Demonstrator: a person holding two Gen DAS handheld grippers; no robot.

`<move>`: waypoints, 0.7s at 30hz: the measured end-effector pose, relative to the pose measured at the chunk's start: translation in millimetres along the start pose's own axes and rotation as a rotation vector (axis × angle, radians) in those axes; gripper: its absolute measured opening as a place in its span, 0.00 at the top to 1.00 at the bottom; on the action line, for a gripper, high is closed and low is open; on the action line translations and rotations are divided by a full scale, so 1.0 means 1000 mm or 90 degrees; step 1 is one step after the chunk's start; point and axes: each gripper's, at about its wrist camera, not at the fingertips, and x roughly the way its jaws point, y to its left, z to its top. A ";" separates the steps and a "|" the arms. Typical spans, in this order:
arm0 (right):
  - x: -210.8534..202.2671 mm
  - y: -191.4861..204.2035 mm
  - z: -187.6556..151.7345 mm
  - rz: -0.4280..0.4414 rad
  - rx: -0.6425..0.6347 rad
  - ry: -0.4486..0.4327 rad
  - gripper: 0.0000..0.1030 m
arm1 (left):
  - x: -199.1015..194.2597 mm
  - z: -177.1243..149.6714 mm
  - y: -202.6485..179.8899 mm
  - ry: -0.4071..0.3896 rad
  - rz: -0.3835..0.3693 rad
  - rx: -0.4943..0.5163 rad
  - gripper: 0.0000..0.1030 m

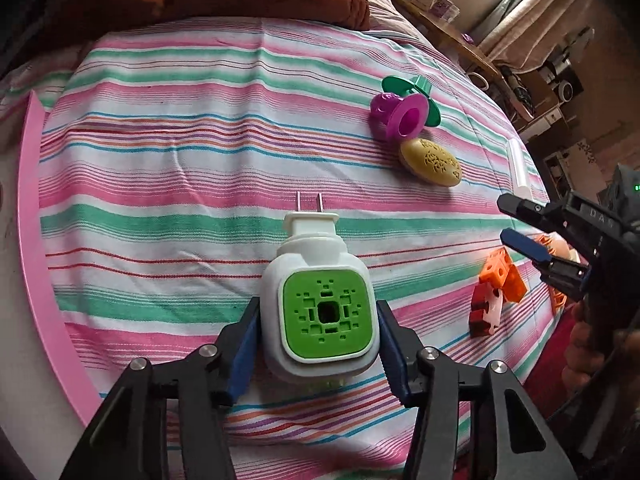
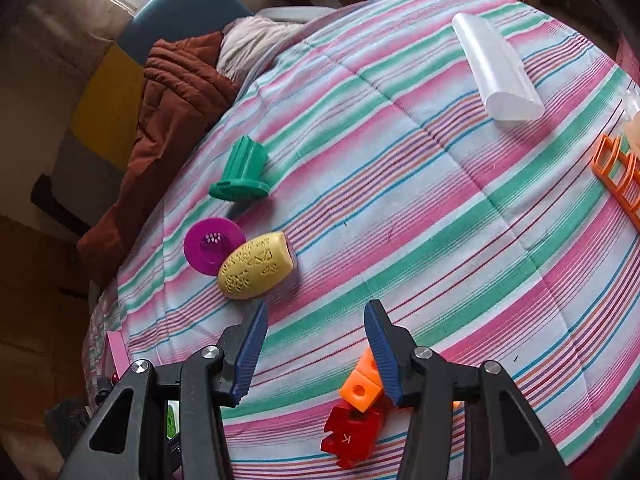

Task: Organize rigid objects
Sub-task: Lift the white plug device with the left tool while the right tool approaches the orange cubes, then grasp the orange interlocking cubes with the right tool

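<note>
L: my left gripper [image 1: 318,344] clamped on plug-in mosquito repeller [image 1: 320,300] (prongs forward) | R: right gripper [image 2: 316,354] apart, empty | tip: lift straight, keep grip square.

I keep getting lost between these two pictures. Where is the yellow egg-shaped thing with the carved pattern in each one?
Left wrist view: the yellow egg lies upper right of centre, just below the purple cup.
Right wrist view: the yellow egg lies left of centre, just above the left blue fingertip, touching the purple cup.
Shared landmark: the green flanged piece just beyond the purple cup, on the striped cloth.
</note>
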 end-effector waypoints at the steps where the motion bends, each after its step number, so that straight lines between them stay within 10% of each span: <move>1: 0.000 0.000 0.000 0.004 0.001 0.004 0.50 | 0.000 -0.003 -0.002 -0.002 0.007 0.014 0.48; 14: -0.010 0.002 -0.024 -0.101 -0.040 0.113 0.50 | -0.014 -0.029 0.001 -0.032 0.005 0.043 0.49; 21: 0.009 0.022 -0.014 -0.011 -0.041 0.100 0.50 | -0.019 -0.041 0.006 -0.042 -0.010 0.045 0.49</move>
